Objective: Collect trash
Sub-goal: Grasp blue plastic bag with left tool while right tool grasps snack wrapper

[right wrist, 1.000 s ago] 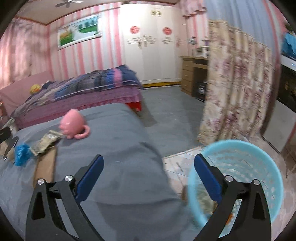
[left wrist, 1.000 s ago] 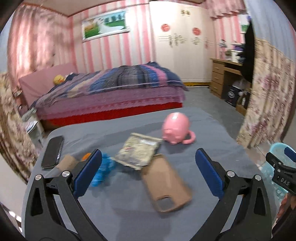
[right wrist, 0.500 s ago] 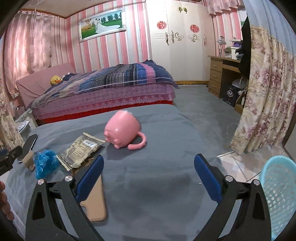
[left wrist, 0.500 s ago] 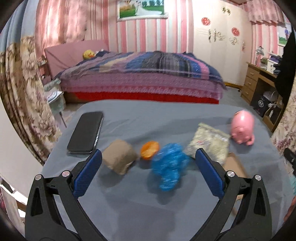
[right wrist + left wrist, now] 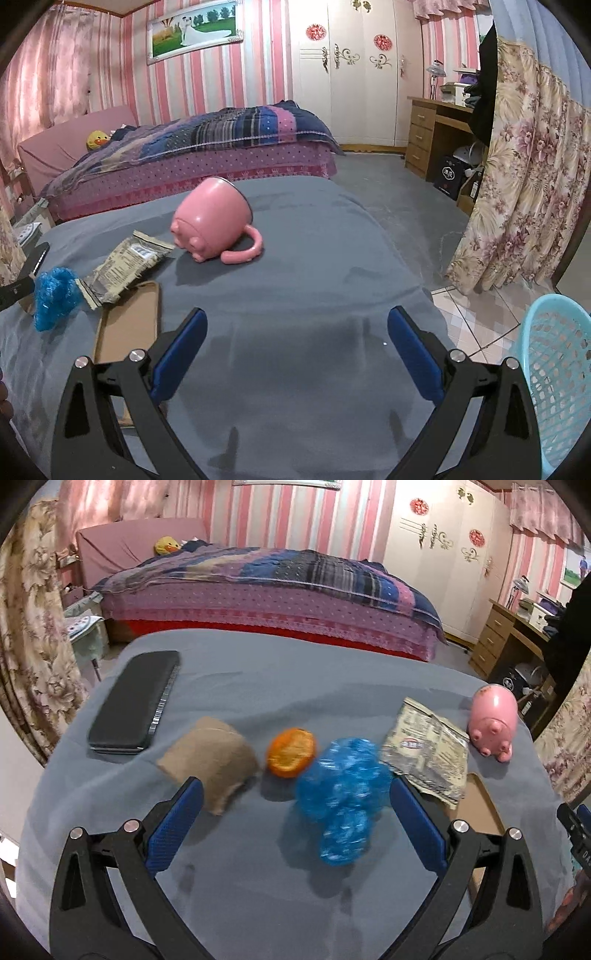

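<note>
On the grey table [image 5: 258, 904] lie a crumpled blue plastic wad [image 5: 341, 794], an orange peel [image 5: 291, 752], a brown paper lump [image 5: 212, 758] and a silvery snack wrapper [image 5: 428, 757]. My left gripper [image 5: 295, 827] is open, low over the table, with the blue wad between its blue pads and nearer the right one. My right gripper [image 5: 295, 356] is open over bare grey cloth, empty. In its view the blue wad [image 5: 53, 295] and wrapper [image 5: 122, 266] lie at the left, and a light blue mesh basket [image 5: 557, 373] stands on the floor at the right.
A black phone [image 5: 135, 701] lies at the table's far left. A pink pig mug [image 5: 212, 221] lies on its side near the far edge. A brown phone case [image 5: 127, 325] lies flat beside the wrapper. A bed [image 5: 277, 587], a wooden desk [image 5: 436, 133] and floral curtains [image 5: 524, 177] surround the table.
My left gripper swung left from the phone case and closed in on the blue wad. My right gripper turned from the basket toward the table and pig mug. Both stayed open.
</note>
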Tool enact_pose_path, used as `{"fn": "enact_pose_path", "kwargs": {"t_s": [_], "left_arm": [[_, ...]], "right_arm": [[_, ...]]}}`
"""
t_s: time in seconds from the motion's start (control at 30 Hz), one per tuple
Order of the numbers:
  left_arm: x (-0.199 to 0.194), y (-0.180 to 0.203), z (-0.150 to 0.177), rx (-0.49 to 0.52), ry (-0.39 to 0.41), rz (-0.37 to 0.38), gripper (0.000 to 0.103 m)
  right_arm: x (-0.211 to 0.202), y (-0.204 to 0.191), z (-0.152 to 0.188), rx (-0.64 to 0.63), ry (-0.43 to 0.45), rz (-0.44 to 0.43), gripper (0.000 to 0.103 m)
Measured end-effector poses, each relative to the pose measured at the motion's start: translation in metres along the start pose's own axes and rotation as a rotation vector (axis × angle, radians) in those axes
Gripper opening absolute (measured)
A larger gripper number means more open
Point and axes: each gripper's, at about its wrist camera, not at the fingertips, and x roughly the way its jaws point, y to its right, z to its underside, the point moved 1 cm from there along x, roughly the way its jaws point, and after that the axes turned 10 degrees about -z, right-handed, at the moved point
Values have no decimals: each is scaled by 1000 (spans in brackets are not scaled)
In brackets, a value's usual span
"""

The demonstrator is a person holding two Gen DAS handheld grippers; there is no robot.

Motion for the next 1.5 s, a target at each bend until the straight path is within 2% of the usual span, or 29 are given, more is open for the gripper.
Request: {"fn": "enact_pose_path", "kwargs": {"t_s": [0.07,0.1,0.13,0.17,0.2,0.23,0.3,0.43,0.6,0.73,0.83,1.03,1.1,1.17,1.2,1.23,1.27,1.37,1.43,1.47,1.5], "left_arm": [[9,10,2,8,-16,-5,93],[16,16,4,22,-35,-4,81],[22,19,5,32,-61,16,64],[27,19,6,34,-81,39,55],[30,20,7,30,-102,81,39],[29,20,6,30,-104,94,32],[16,19,1,59,-73,64,25],[-17,8,-11,92,24,-9,25],[-18,-1,-15,121,37,-68,25],[-9,-13,-16,120,27,-91,25],[-4,-29,-19,68,14,-85,25],[-5,-44,-21,23,12,-73,25],[-5,-45,-22,13,8,-62,25],[-5,-44,-21,12,5,-62,25],[-5,-43,-21,15,6,-65,25],[-6,-42,-21,20,9,-68,25],[-7,-41,-22,24,13,-69,25],[-13,-38,-24,31,29,-71,25],[-17,-36,-25,32,40,-70,25],[-18,-35,-25,31,42,-69,25],[-19,-35,-26,30,43,-68,25]], "right_arm": [[2,1,1,2,-5,-2,96],[2,0,1,3,-6,-3,96],[2,0,1,1,-6,-2,96],[2,-1,1,-2,-5,-2,96],[2,-1,1,-4,-5,-2,96],[3,-3,1,-9,-6,-1,96],[5,-7,2,-21,-10,-1,96],[10,-29,1,-49,-22,-47,96],[25,-74,-3,-122,-39,-104,96],[48,-117,-22,-180,-36,-138,96],[78,-143,-35,-195,-101,-153,96],[122,-155,-40,-142,-235,-152,94],[129,-157,-39,-136,-260,-147,83],[138,-155,-37,-105,-302,-175,65],[141,-155,-36,-90,-311,-187,64],[142,-155,-36,-92,-308,-189,57],[141,-155,-36,-107,-299,-194,40],[135,-155,-38,-138,-258,-207,25],[128,-152,-39,-141,-229,-220,19],[120,-150,-39,-142,-205,-229,13],[117,-150,-41,-144,-194,-232,12]]}}
